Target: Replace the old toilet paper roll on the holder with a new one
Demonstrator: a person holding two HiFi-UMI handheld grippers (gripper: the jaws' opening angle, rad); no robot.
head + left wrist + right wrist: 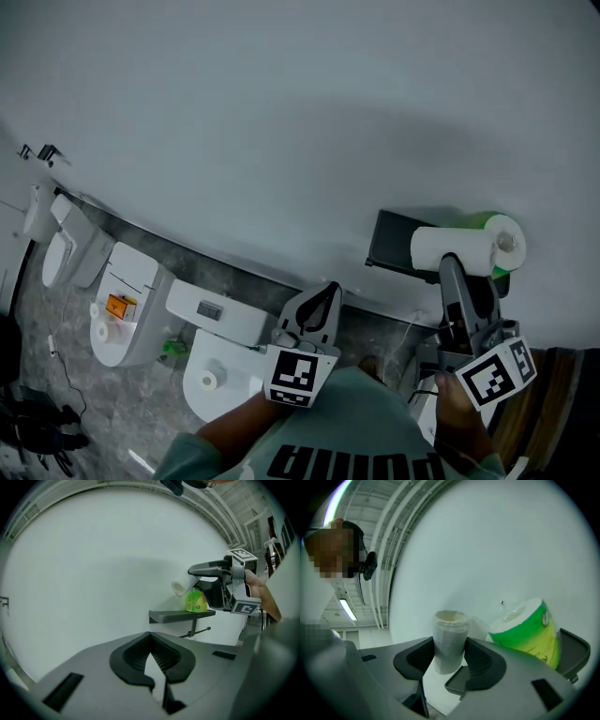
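Note:
The old toilet paper roll (449,641), thin and white, stands between the jaws of my right gripper (449,645), which is shut on it. In the head view this roll (452,248) is held up against the wall beside the dark shelf (394,246). The new roll (528,632), in green wrapping, sits on the shelf (575,652) just right of the held one. My left gripper (330,289) hangs lower and to the left, jaws shut with nothing between them. From the left gripper view (150,637) I see the shelf (180,616), the holder bar (198,631) under it and the right gripper (213,581).
Several white toilets (127,305) stand along the wall at the left over a grey stone floor (37,366). One (225,352) is right below my left gripper, with a small roll on its lid. The white wall (281,122) fills the upper view.

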